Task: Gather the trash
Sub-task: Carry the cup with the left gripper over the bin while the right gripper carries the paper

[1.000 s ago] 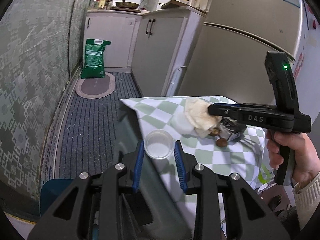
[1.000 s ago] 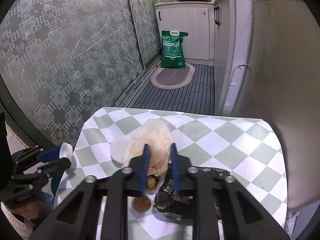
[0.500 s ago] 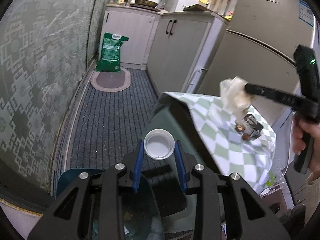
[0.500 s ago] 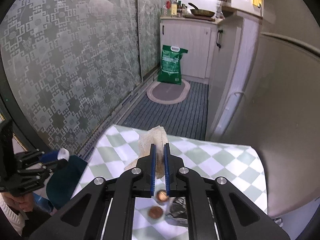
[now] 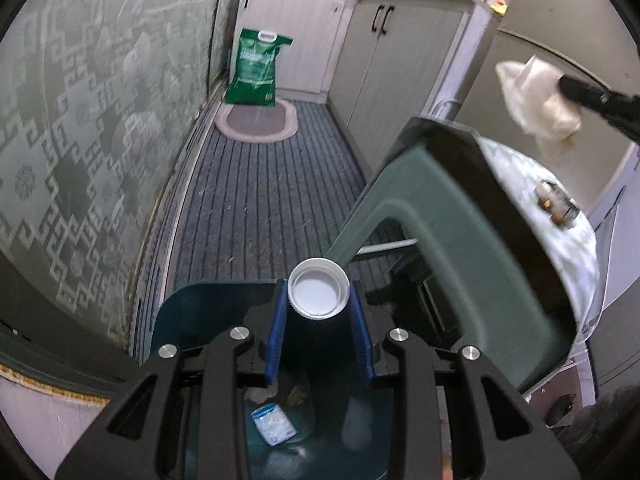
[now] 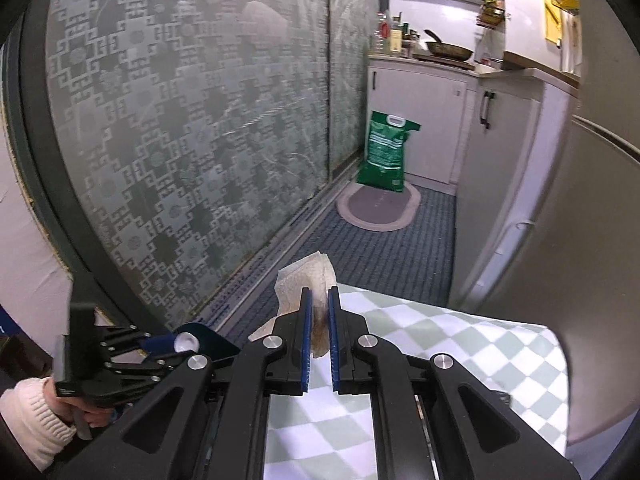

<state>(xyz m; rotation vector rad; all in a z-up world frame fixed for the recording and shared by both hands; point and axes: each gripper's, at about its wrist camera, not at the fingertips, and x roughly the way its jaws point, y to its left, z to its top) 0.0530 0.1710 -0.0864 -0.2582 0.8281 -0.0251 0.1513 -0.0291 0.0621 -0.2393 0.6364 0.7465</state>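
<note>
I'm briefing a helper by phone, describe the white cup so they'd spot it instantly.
Find the dark teal trash bin on the floor beside the checkered table. Above its opening, the left gripper clamps the paper cup: white round rim, dark sides, unlike the crumpled tissue.

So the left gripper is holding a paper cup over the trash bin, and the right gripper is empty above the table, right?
Not quite. The right gripper is not empty: its jaws are shut on a crumpled napkin, as the right wrist view shows. The left gripper does hold the paper cup over the trash bin.

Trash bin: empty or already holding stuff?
Not empty. The left wrist view looks down into the dark bin, where a small white-blue packet and some scraps lie on the bottom.
</note>
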